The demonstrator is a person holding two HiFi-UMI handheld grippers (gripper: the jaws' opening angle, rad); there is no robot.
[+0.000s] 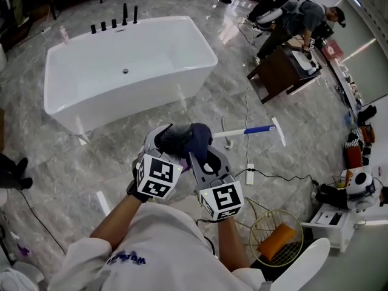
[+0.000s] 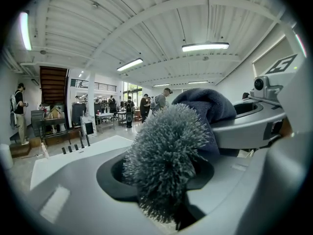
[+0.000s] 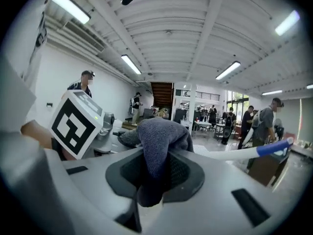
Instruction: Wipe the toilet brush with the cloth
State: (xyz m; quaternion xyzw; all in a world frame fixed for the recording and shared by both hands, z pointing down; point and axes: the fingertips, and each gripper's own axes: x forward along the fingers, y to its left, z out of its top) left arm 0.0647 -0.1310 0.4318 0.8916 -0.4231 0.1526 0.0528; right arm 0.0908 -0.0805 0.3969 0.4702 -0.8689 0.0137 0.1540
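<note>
The toilet brush [image 2: 166, 155] has its grey bristle head clamped between the jaws of the left hand-held gripper [image 2: 164, 173], and its white handle reaches to the right above the marble floor [image 1: 200, 96]. The dark blue cloth [image 3: 159, 138], pinched by the right hand-held gripper [image 3: 155, 173], drapes against the bristles. Farther off stands a white bathtub [image 1: 121, 102]. At the person's right, a wire basket [image 1: 262, 222] holds an orange object [image 1: 277, 240].

The cloth [image 1: 195, 136] lies on the toilet brush [image 1: 239, 132], bathtub [image 1: 79, 96] behind them, wire basket [image 1: 259, 228] nearer at right
</note>
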